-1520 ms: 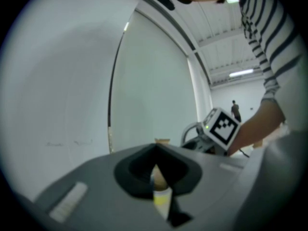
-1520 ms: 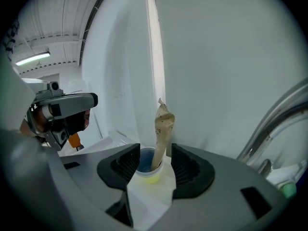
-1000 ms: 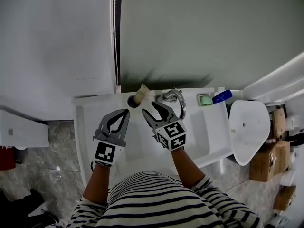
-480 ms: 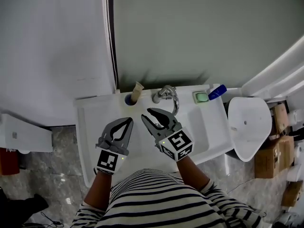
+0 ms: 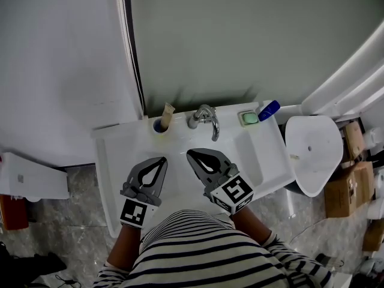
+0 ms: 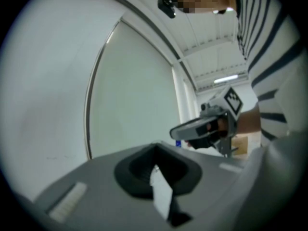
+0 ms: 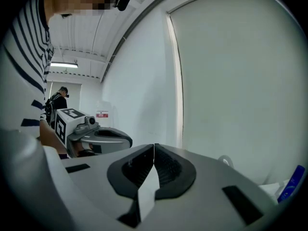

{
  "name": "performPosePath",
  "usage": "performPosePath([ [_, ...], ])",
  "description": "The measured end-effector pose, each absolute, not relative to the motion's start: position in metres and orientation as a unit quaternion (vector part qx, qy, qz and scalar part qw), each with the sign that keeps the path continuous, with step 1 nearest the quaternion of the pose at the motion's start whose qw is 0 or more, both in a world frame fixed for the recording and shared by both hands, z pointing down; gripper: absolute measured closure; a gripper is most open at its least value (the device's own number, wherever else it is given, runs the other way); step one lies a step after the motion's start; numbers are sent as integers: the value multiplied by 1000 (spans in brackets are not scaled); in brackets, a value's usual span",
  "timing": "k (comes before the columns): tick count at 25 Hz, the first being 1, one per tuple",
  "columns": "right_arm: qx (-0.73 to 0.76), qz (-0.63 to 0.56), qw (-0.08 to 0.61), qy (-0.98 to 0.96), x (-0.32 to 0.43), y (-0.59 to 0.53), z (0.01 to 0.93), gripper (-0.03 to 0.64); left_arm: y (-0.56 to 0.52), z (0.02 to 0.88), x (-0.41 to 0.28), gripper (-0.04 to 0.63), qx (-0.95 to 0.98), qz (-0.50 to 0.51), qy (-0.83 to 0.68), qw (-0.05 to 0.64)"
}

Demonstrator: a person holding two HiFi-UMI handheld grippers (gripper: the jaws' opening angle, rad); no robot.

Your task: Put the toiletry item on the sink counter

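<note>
White sink counter (image 5: 120,149) below me. Left gripper (image 5: 163,159) was shut and empty. Beige tube (image 5: 166,114) stood tilted in its cup (image 5: 157,126) at the counter's back, straight ahead of that gripper. Right gripper (image 5: 189,153) had just closed on nothing and was slightly farther off.

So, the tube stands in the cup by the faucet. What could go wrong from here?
1. The tube leans out of the cup at a tilt. It looks top-heavy, so it might tip the cup or slide out.
2. The right gripper has just been closing its jaws on nothing and is near the faucet. A careless move forward could knock the faucet or the cup.
</note>
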State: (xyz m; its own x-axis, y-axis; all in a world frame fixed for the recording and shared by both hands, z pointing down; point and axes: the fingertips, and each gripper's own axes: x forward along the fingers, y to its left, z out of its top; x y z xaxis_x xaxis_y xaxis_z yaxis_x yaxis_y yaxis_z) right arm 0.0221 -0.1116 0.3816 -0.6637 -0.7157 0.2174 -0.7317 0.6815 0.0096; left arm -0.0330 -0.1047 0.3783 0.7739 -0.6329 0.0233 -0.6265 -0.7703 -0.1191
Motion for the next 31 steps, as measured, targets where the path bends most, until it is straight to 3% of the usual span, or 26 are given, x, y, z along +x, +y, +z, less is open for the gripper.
performPosePath([
  [8,394,29,135,-909,25,-89,393,611,-95,390,-38,588,-941,-42,335,38],
  [31,391,25,133,-910,21,-89,389,611,-94,393,-33,588,-943,-40,327,37],
])
